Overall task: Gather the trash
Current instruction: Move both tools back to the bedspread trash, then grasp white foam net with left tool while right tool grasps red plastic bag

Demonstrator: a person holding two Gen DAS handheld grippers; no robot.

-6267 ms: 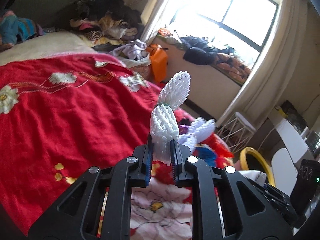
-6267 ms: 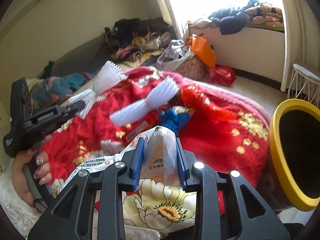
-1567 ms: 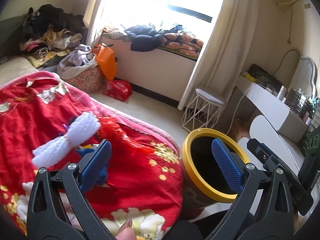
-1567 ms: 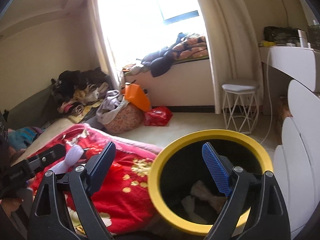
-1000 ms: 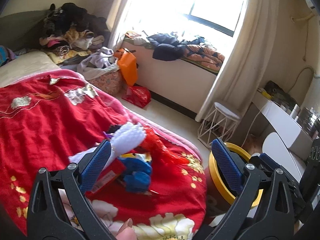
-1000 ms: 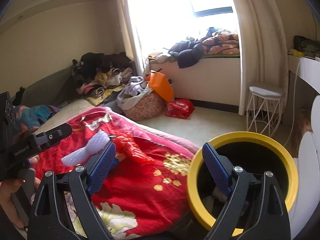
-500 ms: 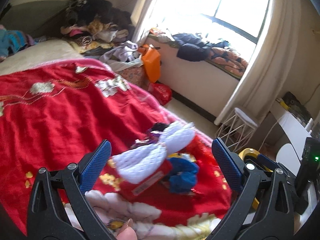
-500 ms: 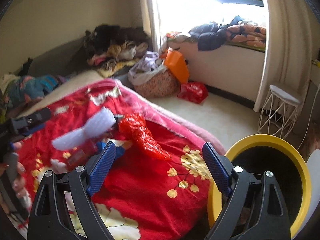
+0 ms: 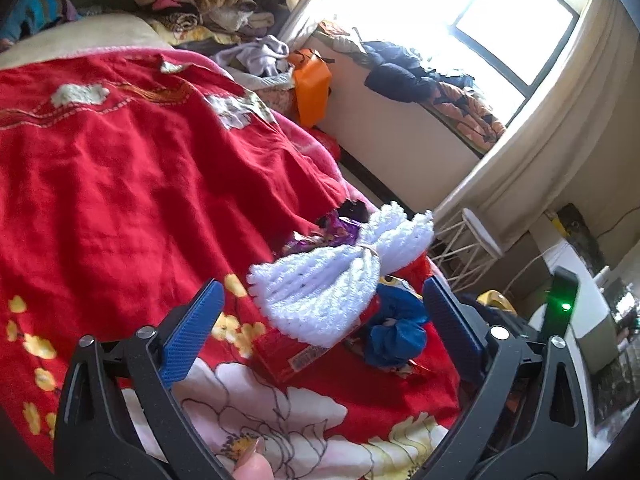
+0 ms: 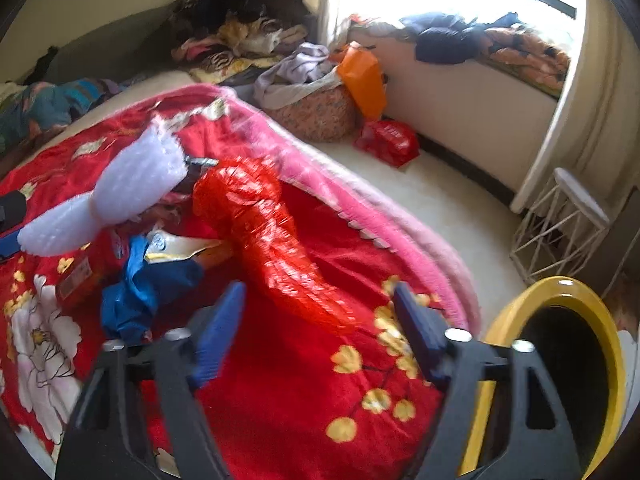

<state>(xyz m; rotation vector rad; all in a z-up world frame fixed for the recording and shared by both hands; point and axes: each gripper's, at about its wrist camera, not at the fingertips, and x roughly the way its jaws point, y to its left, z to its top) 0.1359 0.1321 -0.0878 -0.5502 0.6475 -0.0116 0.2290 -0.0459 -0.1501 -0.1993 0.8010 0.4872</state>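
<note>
Trash lies in a heap on the red blanket. A white foam net tied in the middle lies on a red packet, beside a crumpled blue wrapper and a purple wrapper. My left gripper is open and empty, just short of the foam net. In the right wrist view the foam net, the blue wrapper and a crinkled red plastic bag lie on the blanket. My right gripper is open and empty, close to the red bag. The yellow-rimmed bin stands to its right.
A white wire stool stands by the curtain. An orange bag, a red bag and a laundry basket sit on the floor by the window ledge. Clothes are piled at the bed's far end.
Both grippers, which dropped their earlier trash at the bin, have swung back to the bed. Both have come down closer to the trash heap and stay open.
</note>
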